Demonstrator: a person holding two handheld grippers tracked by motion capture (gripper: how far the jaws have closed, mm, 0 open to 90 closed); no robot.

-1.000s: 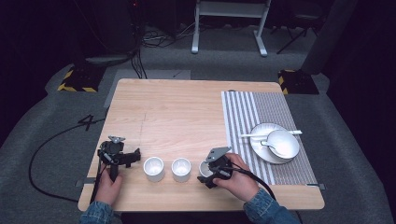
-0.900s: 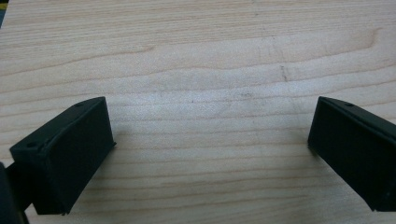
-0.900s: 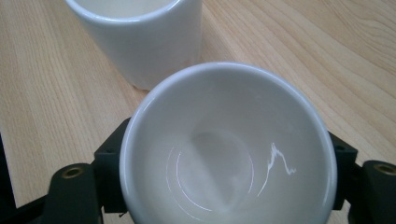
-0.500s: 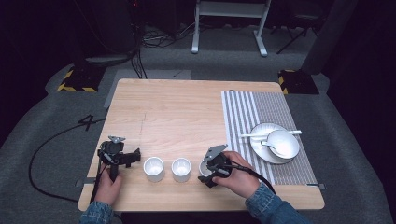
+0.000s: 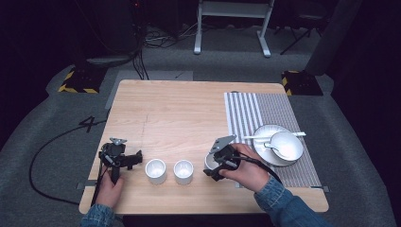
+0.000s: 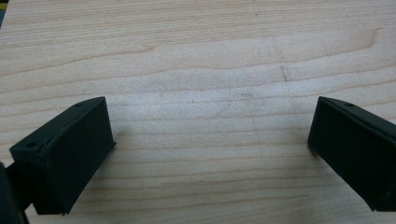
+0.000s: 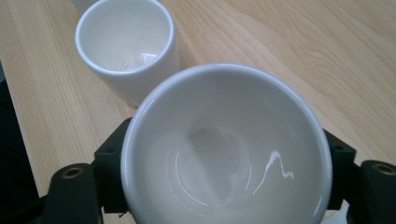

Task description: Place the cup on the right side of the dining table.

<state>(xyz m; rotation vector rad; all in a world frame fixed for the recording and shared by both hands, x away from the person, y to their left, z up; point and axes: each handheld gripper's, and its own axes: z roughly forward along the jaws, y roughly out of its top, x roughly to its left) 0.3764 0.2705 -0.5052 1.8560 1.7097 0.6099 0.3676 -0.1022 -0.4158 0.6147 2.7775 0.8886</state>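
My right claw (image 5: 212, 165) is pinching a small white cup (image 7: 226, 144) between its jaws, and since a second ago it has come up off the table (image 5: 189, 109), so the cup now rides clear in the grip, ready to carry. Just beyond its jaws stand two matching cups (image 5: 183, 171), while my left claw (image 5: 135, 160) rests spread wide over bare wood, holding nothing
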